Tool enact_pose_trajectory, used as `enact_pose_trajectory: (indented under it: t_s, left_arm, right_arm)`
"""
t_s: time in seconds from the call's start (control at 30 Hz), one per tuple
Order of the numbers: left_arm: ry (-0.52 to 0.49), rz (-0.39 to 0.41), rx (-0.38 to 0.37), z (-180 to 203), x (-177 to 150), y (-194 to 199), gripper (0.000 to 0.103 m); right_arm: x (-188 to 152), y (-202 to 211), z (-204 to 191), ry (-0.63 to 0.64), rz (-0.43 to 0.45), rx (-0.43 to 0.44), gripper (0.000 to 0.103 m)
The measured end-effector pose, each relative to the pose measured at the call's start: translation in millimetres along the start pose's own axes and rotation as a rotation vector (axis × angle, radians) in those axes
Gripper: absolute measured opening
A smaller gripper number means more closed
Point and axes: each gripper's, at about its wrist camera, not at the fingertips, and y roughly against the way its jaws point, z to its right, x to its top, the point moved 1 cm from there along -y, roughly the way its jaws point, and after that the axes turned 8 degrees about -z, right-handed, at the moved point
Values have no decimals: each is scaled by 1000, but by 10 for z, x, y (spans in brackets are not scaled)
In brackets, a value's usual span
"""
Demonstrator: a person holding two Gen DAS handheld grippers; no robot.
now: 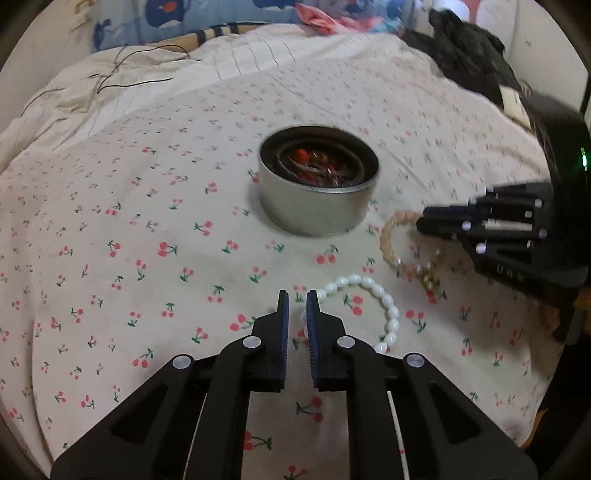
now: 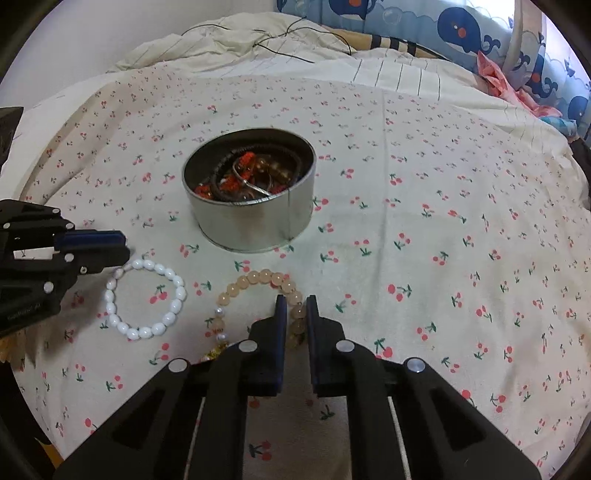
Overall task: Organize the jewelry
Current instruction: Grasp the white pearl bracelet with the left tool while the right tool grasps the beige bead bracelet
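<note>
A round metal tin [image 1: 319, 184] [image 2: 251, 201] stands on the cherry-print bedsheet and holds several bracelets, red and dark. A white bead bracelet [image 1: 373, 299] [image 2: 146, 299] lies in front of it. My left gripper [image 1: 297, 300] is low over the bracelet's left edge, jaws a narrow gap apart, one bead showing between them. A peach bead bracelet [image 1: 395, 251] [image 2: 258, 280] lies to its right. My right gripper [image 2: 295, 304] has its slightly parted jaws around that bracelet's right side; whether they pinch the beads is unclear. It also shows in the left wrist view [image 1: 424, 221].
A rumpled cream duvet [image 2: 236, 40] with a thin black cable [image 1: 122, 70] lies at the back. A whale-print pillow [image 2: 480, 33] and pink cloth [image 2: 506, 81] sit at the head. A dark garment [image 1: 469, 51] lies at the far right.
</note>
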Motion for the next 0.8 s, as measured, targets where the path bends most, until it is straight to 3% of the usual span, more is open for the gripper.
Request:
enact_pose_trajectory:
  t_s: [0.03, 0.07, 0.1, 0.13, 0.17, 0.23, 0.27, 0.3, 0.33, 0.37, 0.57, 0.7, 0.73, 0.77, 0.8]
  left_arm:
    - [4, -6, -7, -6, 18, -12, 17]
    - [0, -14, -3, 7, 17, -35, 37]
    - [-7, -21, 9, 25, 14, -61, 50]
    - [-18, -26, 28, 53, 3, -92, 68]
    - [-35, -38, 42, 85, -11, -136, 68]
    - [-64, -79, 19, 145, -32, -226, 63]
    - [-79, -78, 11, 182, -53, -230, 49]
    - [-93, -77, 4, 213, -52, -214, 36]
    - [-105, -75, 10, 224, -38, -193, 13]
    - [-107, -61, 21, 220, -23, -155, 7]
    - [22, 34, 67, -65, 51, 5, 7]
    - [52, -19, 79, -163, 67, -110, 7]
    - [55, -48, 71, -169, 60, -171, 8]
    - [53, -63, 69, -171, 26, -187, 9]
    - [47, -65, 81, -174, 22, -196, 13]
  right_arm:
    - [2, -11, 4, -4, -5, 1, 20]
    - [0, -28, 5, -6, -8, -1, 38]
    - [-5, -45, 4, -6, -8, -16, 45]
    - [-10, -71, 0, -2, -19, -22, 45]
    - [-17, -106, -9, 7, -34, -26, 45]
    - [-20, -115, -33, 21, -37, -32, 45]
    - [-22, -112, -45, 26, -37, -26, 36]
    - [-20, -103, -51, 28, -35, -21, 19]
    - [-17, -88, -48, 30, -30, -24, 13]
    - [-18, -65, -44, 27, -22, -19, 10]
    - [22, 65, 13, 2, 46, -1, 8]
    - [60, -5, 52, -18, 15, -4, 10]
    - [60, -37, 65, -20, -5, -3, 15]
    - [54, -64, 75, -24, -12, -14, 36]
    - [51, -68, 72, -25, -7, -23, 50]
